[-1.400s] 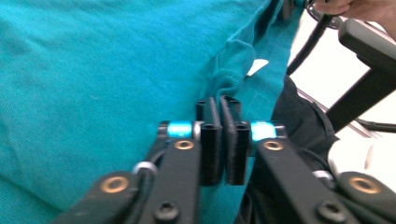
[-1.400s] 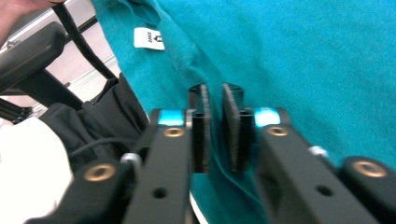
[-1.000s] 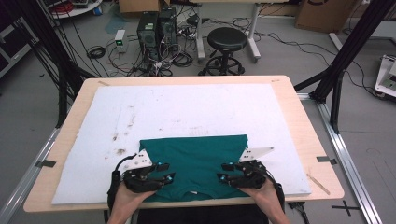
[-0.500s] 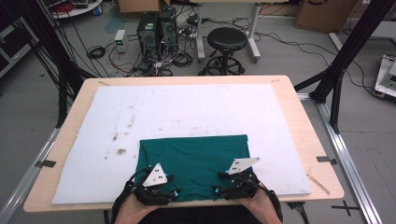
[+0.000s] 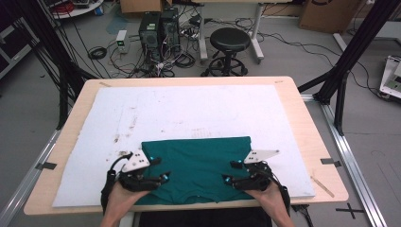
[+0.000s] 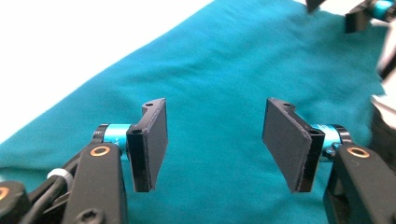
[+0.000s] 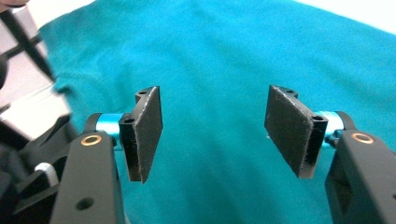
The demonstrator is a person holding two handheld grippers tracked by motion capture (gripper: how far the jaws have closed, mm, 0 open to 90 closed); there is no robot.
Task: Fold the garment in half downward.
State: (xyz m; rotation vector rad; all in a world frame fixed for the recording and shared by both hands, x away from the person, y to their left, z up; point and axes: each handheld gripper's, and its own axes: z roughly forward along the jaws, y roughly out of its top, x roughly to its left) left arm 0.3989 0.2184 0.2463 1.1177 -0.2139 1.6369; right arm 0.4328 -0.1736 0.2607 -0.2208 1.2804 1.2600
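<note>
No legible text or labels

Teal cloth (image 5: 198, 163), white mat (image 5: 189, 111), black stool (image 5: 230, 39)

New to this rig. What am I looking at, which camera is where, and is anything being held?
There is no robot arm here: a person holds a two-jaw gripper in each hand. The high view looks down from above the person's side of the table. The left gripper and right gripper both sit over the near part of a folded green cloth, which lies on a white mat. The other two pictures come from cameras riding on the grippers, looking along their black jaws. In the left gripper view and the right gripper view, the jaws stand wide apart with green cloth behind the gap. Nothing is held.
</note>
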